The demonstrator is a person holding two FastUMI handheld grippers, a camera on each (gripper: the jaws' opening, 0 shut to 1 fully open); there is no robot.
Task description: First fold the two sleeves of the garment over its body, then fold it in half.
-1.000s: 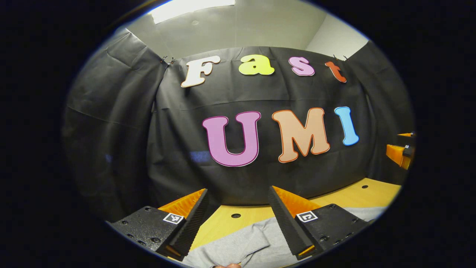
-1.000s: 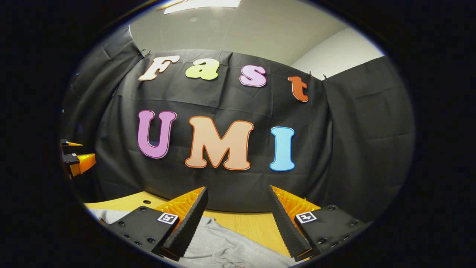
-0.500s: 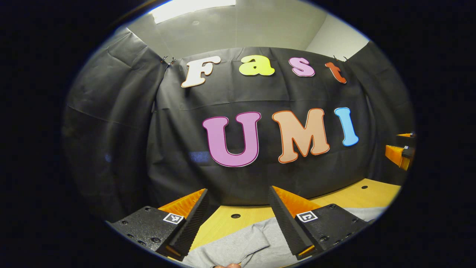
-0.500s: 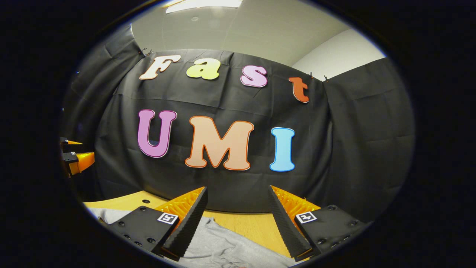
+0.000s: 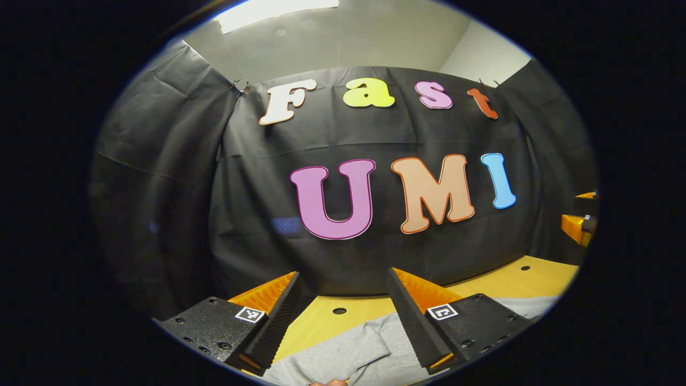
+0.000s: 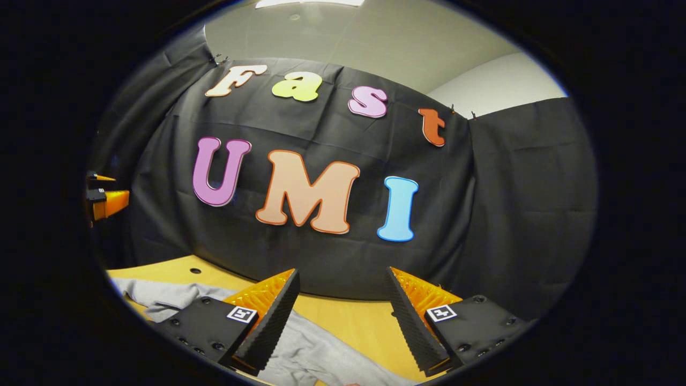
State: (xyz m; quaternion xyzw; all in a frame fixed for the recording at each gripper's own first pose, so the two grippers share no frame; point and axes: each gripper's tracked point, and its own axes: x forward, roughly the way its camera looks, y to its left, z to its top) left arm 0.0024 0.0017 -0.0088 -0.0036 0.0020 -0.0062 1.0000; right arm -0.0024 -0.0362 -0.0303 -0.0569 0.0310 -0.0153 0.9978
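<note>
Mostly cropped grey garment point(image 5: 343, 351) below jaws.

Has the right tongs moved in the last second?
Yes. The right tongs tipped and rolled: the wall now sits lower and tilted, with more table showing.

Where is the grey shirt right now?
The soft grey cloth garment lies flat on the yellow wooden table, low in the left gripper view, beneath the open fingers of the left hand-held gripper.

The left claw point(image 5: 343, 316) gapes above the grey garment point(image 5: 343, 354) on the wooden table point(image 5: 525, 279).
</note>
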